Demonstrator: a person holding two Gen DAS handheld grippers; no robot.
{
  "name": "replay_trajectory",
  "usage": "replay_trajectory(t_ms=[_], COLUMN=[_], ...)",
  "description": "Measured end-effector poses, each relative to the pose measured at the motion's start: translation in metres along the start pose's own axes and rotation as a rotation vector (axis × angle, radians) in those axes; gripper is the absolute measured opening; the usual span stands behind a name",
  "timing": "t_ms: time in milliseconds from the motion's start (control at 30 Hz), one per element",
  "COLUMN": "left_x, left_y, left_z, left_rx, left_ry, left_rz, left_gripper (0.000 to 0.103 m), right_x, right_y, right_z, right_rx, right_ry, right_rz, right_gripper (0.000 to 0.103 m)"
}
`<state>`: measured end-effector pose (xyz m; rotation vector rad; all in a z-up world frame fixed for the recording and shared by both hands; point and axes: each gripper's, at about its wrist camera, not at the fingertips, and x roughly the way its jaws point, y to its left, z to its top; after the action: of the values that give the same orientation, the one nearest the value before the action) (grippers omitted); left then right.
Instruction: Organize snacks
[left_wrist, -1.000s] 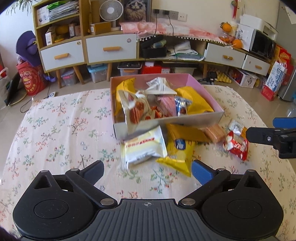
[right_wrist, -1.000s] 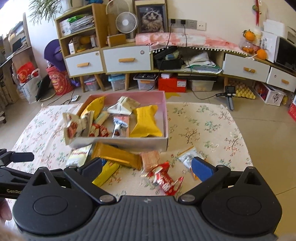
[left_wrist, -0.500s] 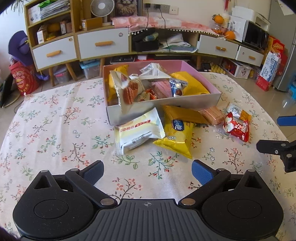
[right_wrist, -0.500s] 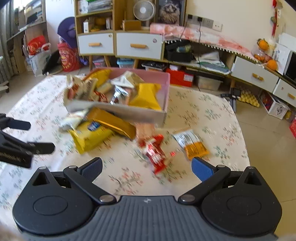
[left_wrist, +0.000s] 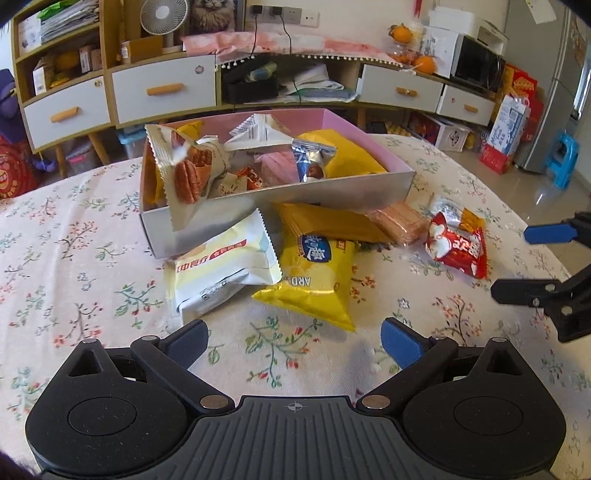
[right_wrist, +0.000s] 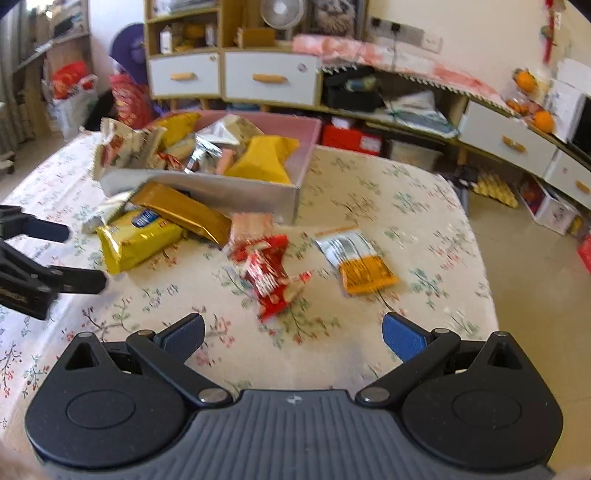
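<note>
Snacks half sorted: pink box (left_wrist: 369, 134) already heaped with packets, pecan bag (left_wrist: 186, 170) hanging over its front wall. Loose on tablecloth (left_wrist: 74, 258): white pack (left_wrist: 225, 266), yellow bag (left_wrist: 314, 273), red packet (right_wrist: 267, 273), orange-silver sachet (right_wrist: 356, 260). Left gripper (left_wrist: 293, 338) and right gripper (right_wrist: 293, 334) both spread wide, holding nothing.

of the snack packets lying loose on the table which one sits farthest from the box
The silver-and-orange packet. It lies alone on the cloth, apart from the box, while the others crowd against its front wall.
</note>
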<state>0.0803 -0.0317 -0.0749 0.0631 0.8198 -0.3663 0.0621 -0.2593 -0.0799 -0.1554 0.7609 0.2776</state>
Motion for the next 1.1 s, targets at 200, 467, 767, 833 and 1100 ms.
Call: replay_trajectory(t_ms=[200, 467, 767, 833, 1100], left_x=[0.012, 0.025, 0.031, 0.031, 0.028], left_y=[-0.001, -0.011, -0.020, -0.020, -0.016], left_z=[0.002, 0.007, 0.010, 0.011, 0.011], left_rx=[-0.008, 0.035, 0.047, 0.043, 0.022], left_ry=[-0.015, -0.041, -0.056, -0.057, -0.060], left_rz=[-0.016, 0.016, 0.040, 0.043, 0.060], left_gripper=[0.085, 0.084, 0.084, 0.084, 0.068], right_x=[0.018, 0.034, 0.039, 0.040, 0.040], right_y=[-0.002, 0.001, 0.005, 0.006, 0.012], right_z=[0.003, 0.001, 0.008, 0.011, 0.016], right_rx=[0.037, 0.036, 0.061, 0.067, 0.058], right_ry=[0.037, 0.053, 0.023, 0.018, 0.001], right_rz=[0.106, 0.068, 0.039, 0.033, 0.017], right_gripper=[0.084, 0.077, 0.071, 0.067, 0.050])
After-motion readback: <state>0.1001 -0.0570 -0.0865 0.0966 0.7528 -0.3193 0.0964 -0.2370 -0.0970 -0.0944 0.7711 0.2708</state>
